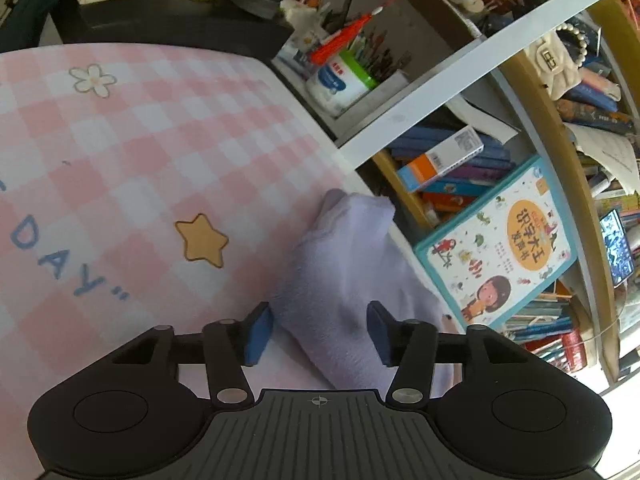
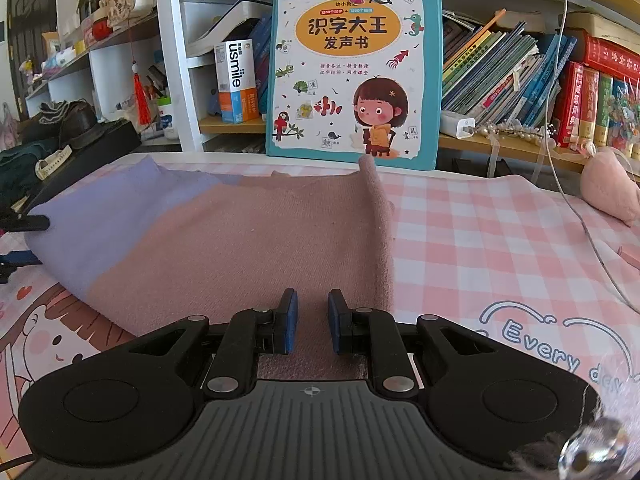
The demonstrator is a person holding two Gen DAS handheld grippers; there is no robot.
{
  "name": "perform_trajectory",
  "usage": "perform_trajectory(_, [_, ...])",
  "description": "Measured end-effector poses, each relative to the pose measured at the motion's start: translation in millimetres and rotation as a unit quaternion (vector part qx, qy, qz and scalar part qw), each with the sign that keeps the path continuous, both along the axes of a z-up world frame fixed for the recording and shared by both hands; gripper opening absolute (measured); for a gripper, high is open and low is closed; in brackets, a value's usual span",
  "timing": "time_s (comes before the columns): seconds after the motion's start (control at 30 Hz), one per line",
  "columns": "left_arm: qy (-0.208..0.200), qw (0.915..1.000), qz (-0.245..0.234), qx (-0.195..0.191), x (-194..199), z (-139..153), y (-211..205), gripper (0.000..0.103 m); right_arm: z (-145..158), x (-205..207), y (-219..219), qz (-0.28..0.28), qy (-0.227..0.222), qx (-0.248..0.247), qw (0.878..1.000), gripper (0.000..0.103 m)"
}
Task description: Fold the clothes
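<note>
Left gripper (image 1: pixel 320 330) spread wide around lavender garment (image 1: pixel 340 280) on checked mat (image 1: pixel 140 140).

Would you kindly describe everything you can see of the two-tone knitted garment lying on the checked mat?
The soft knitted garment is dusty pink over most of its body, with a lavender section at one end. It lies mostly flat on the pink-and-white checked mat, its right edge standing in a raised fold. The open left gripper straddles the lavender end; the right gripper, slightly open, sits over the pink near edge. Whether either touches it is unclear.
</note>
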State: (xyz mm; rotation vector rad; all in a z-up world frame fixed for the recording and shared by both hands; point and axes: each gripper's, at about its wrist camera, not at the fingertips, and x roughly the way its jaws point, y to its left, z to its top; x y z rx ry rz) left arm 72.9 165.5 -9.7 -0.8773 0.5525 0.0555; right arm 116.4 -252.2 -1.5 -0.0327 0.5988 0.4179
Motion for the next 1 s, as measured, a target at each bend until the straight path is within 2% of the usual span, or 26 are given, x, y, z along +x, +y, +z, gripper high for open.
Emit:
perform_trajectory(0.07, [-0.001,0.9999,0.001,0.011,3,1,-3,0.049,0,0,0,0.001,0.0,0.001,1.0,0.016])
perform_trajectory(0.1, [-0.001,0.9999,0.001,0.017,5,1,-5,0.043,0,0,-1,0.001,0.0,0.002,1.0,0.016])
perform_trajectory(0.13, [0.0,0.9999,0.0,0.014,7,0,-5,0.035,0,0,-1,0.001,0.0,0.003,1.0,0.016])
perform_trajectory(0.17, [-0.006,0.9999,0.001,0.012,7,0,-6,0.021,0,0,-1,0.001,0.0,0.003,1.0,0.016])
perform_trajectory(0.2, [-0.014,0.9998,0.002,0.011,7,1,-6,0.018,0,0,-1,0.001,0.0,0.003,1.0,0.016])
perform_trajectory(0.23, [-0.034,0.999,-0.002,0.029,4,8,-11,0.017,0,-1,-2,0.001,0.0,0.004,1.0,0.016])
perform_trajectory(0.27, [-0.055,0.9962,-0.018,0.065,1,18,-19,0.017,0,-1,-2,0.001,0.0,0.005,1.0,0.016])
perform_trajectory(0.33, [-0.096,0.9837,-0.053,0.142,-4,38,-36,0.017,0,0,-2,0.001,0.001,0.005,1.0,0.016])
perform_trajectory(0.37, [-0.093,0.9845,-0.053,0.139,-4,36,-35,0.018,0,0,-2,0.001,0.001,0.005,1.0,0.016])
perform_trajectory(0.5, [-0.051,0.9958,-0.031,0.069,1,14,-18,0.019,-1,-1,-2,0.001,0.001,0.008,1.0,0.017])
perform_trajectory(0.63, [-0.009,0.9999,-0.009,0.0,5,-8,0,0.029,-1,-1,-2,0.002,0.001,0.008,1.0,0.017])
perform_trajectory(0.7, [-0.009,0.9999,-0.008,-0.003,6,-10,0,0.032,-1,-1,-2,0.001,0.001,0.008,1.0,0.017])
perform_trajectory(0.87, [-0.009,1.0,-0.001,0.001,14,-9,-3,0.033,-1,-1,-1,0.001,0.001,0.009,1.0,0.017])
perform_trajectory(0.93, [-0.014,0.9998,0.006,-0.01,15,-11,-2,0.032,-1,-2,-1,0.002,0.001,0.011,1.0,0.017])
perform_trajectory(1.0, [-0.015,0.9997,0.01,-0.017,16,-12,-1,0.027,-1,-2,-1,0.001,0.001,0.011,1.0,0.017])
